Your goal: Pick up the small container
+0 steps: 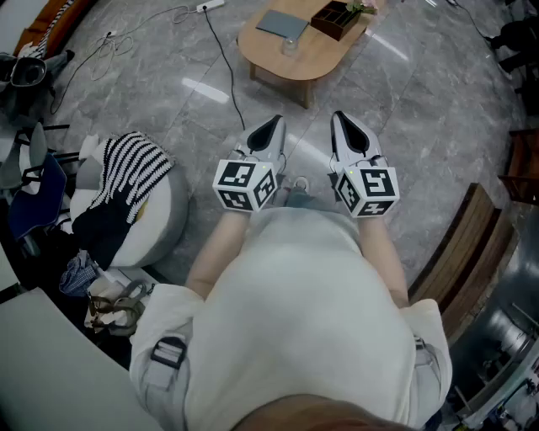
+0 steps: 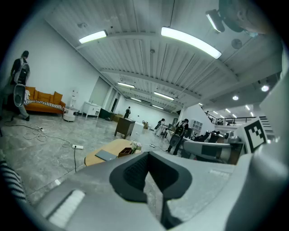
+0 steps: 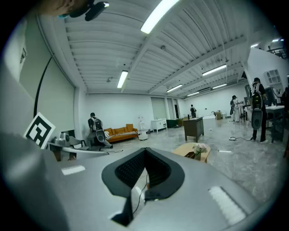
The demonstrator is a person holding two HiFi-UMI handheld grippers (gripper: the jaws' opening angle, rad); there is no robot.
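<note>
A low oval wooden table (image 1: 320, 52) stands on the grey floor ahead of me. On it are a small clear container (image 1: 289, 45), a flat grey case (image 1: 282, 24) and a dark wooden box (image 1: 337, 18) with flowers. My left gripper (image 1: 271, 132) and right gripper (image 1: 346, 126) are held side by side in front of my body, pointing at the table and well short of it. Both have their jaws together with nothing between them. The left gripper view shows the left gripper (image 2: 149, 156) and the table (image 2: 100, 158) far off. In the right gripper view, the right gripper (image 3: 145, 151) hides part of the table (image 3: 189, 150).
A round grey pouf (image 1: 156, 220) draped with striped cloth sits at my left among bags. A black cable (image 1: 224, 69) runs across the floor to a power strip (image 1: 211, 6). A wooden bench (image 1: 470, 246) is at the right. People and an orange sofa (image 3: 119, 131) stand far off.
</note>
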